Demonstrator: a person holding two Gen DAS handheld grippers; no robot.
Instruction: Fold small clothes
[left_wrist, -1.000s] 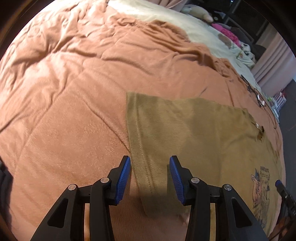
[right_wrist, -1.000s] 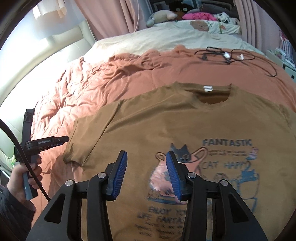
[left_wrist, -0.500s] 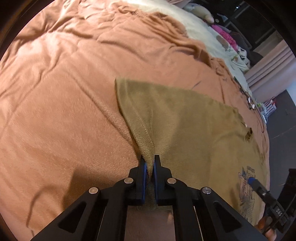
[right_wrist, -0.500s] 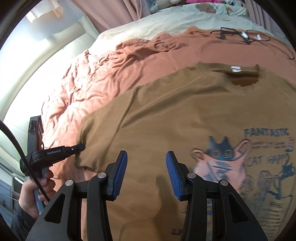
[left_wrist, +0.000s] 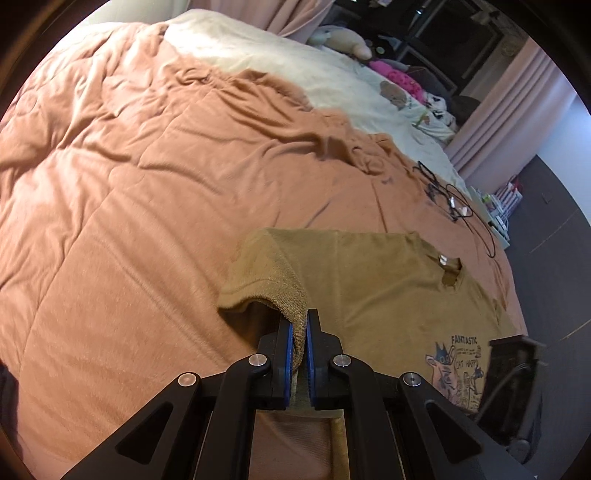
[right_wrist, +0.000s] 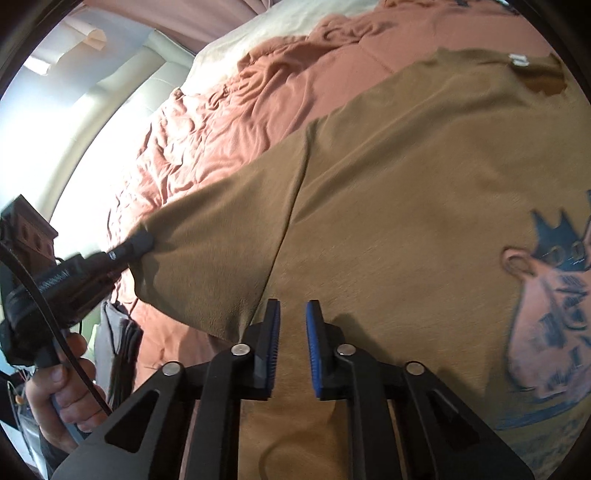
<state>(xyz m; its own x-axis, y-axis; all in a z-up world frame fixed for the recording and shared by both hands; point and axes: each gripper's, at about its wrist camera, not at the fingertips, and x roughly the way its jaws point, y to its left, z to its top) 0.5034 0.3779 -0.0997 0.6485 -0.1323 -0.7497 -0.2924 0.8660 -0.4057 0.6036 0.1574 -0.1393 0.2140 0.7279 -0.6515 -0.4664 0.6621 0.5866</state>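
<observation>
The brown T-shirt lay face up on the orange quilt, its collar with a white tag toward the far side and its print of a cat and the word FANTASTIC toward the near side. The sleeve on the left side was lifted off the quilt, its hem pinched between the blue pads of the left gripper, whose jaws were pressed together on the fabric. In the right wrist view that same gripper showed as a dark tool gripping the sleeve's edge, held by the person's hand low at the left. The right gripper pointed down at the shirt's body just beside the sleeve seam; its jaws were closing, with a narrow gap between the pads, and the shirt lay below them, no fold of cloth visibly caught in the gap. Beyond the quilt lay a cream sheet, with black cables on the quilt's far edge and soft toys and pink curtains farther off.
</observation>
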